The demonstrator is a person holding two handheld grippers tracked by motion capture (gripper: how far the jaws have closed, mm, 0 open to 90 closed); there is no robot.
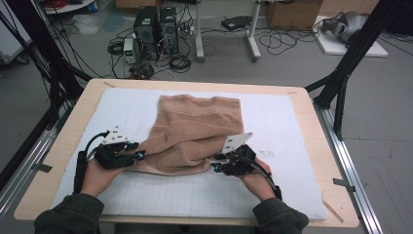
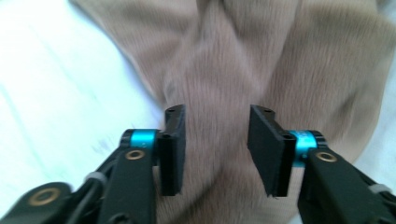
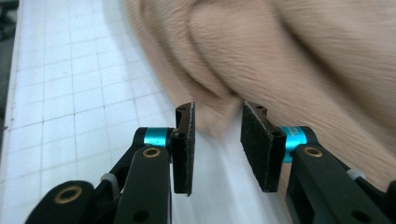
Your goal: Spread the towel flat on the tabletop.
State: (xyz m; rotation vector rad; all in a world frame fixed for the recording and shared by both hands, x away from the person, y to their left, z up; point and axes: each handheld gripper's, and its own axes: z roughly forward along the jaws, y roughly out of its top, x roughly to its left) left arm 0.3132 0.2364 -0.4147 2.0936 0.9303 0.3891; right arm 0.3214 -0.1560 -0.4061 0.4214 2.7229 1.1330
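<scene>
The towel point(image 1: 195, 134) is a plain tan — a fine ribbed weave up close, with a faint woven band across its far end. Under it lies a white mat point(image 1: 287, 122) ruled in a thin grey grid, on a pale wood table point(image 1: 321, 146). Both grippers, left point(image 1: 138, 155) and right point(image 1: 215, 165), are black with bright blue collars, brass-coloured rivets and a light grey plate on top. The sleeves point(image 1: 68, 214) are dark grey-green — the floor point(image 1: 384, 131) is grey.

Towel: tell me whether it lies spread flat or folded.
Partly folded: the tan towel has its near part bunched over itself with rumpled ridges, while its far edge lies flat on the white mat.
</scene>
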